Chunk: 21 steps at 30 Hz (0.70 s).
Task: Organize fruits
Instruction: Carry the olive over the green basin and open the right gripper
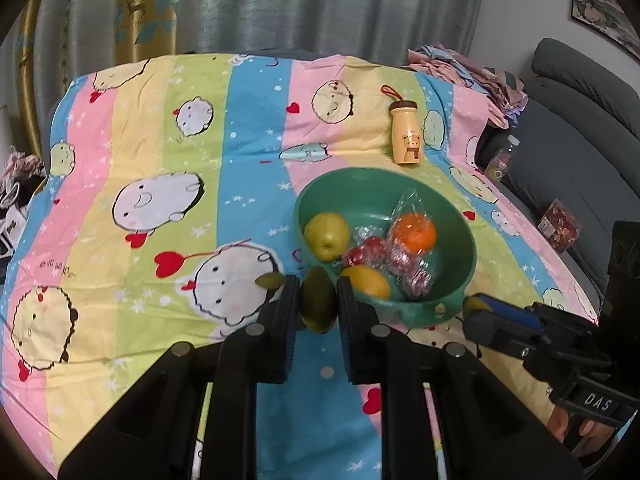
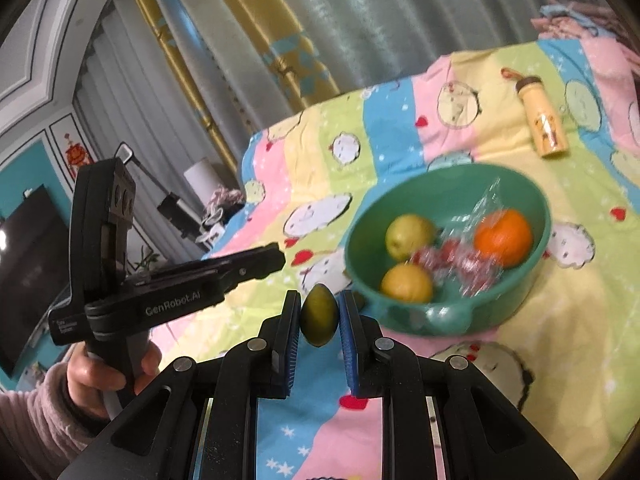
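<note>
A green bowl (image 1: 460, 280) (image 2: 516, 300) sits on the striped cartoon bedsheet. It holds a green pear (image 1: 326, 235) (image 2: 408, 236), a yellow fruit (image 1: 366, 282) (image 2: 406, 283), a wrapped orange (image 1: 414, 232) (image 2: 503, 236) and several small red wrapped fruits (image 1: 376, 254) (image 2: 456, 260). My left gripper (image 1: 318, 304) is shut on a dark green fruit (image 1: 318, 304) just before the bowl's near rim. My right gripper (image 2: 319, 314) is shut on another dark green fruit (image 2: 319, 314), left of the bowl. The right gripper also shows in the left wrist view (image 1: 474, 306), and the left gripper in the right wrist view (image 2: 276, 258).
A cream bear bottle (image 1: 406, 134) (image 2: 542, 124) stands behind the bowl. A leaf (image 1: 270, 280) lies by the left fingers. Folded clothes (image 1: 472, 76) and a grey sofa (image 1: 580, 128) with a patterned box (image 1: 558, 230) are to the right. Curtains hang behind.
</note>
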Each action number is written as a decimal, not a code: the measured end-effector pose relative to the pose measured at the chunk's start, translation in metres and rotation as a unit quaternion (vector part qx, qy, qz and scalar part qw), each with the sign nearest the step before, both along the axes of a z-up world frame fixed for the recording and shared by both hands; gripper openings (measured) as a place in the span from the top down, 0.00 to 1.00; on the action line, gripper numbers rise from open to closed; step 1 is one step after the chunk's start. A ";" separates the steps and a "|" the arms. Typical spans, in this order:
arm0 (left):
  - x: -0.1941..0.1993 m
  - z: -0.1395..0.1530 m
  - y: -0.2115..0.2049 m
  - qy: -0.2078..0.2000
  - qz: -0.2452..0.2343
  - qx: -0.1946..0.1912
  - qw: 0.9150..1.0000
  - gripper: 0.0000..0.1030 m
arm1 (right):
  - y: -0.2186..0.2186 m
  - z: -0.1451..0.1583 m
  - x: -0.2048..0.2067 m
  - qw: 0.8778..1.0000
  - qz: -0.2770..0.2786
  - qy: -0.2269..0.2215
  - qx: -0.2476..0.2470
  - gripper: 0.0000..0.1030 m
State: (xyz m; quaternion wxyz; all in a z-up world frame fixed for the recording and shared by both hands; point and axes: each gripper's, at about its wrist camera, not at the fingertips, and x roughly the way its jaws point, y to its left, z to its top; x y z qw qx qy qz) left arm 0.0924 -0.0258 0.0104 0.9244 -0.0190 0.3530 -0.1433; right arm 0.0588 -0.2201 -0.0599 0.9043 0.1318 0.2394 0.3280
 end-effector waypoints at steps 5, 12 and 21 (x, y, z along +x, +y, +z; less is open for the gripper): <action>0.007 0.010 -0.015 -0.015 -0.012 0.007 1.000 0.82 | -0.012 0.013 0.007 1.000 -0.023 -0.014 -0.003 0.80; 0.019 0.019 -0.037 -0.027 -0.030 0.015 0.999 0.82 | -0.021 0.029 0.018 0.998 -0.046 -0.030 -0.011 0.80; 0.037 0.015 -0.056 -0.022 -0.042 0.031 0.998 0.82 | -0.026 0.035 0.045 0.997 -0.072 -0.024 -0.023 0.80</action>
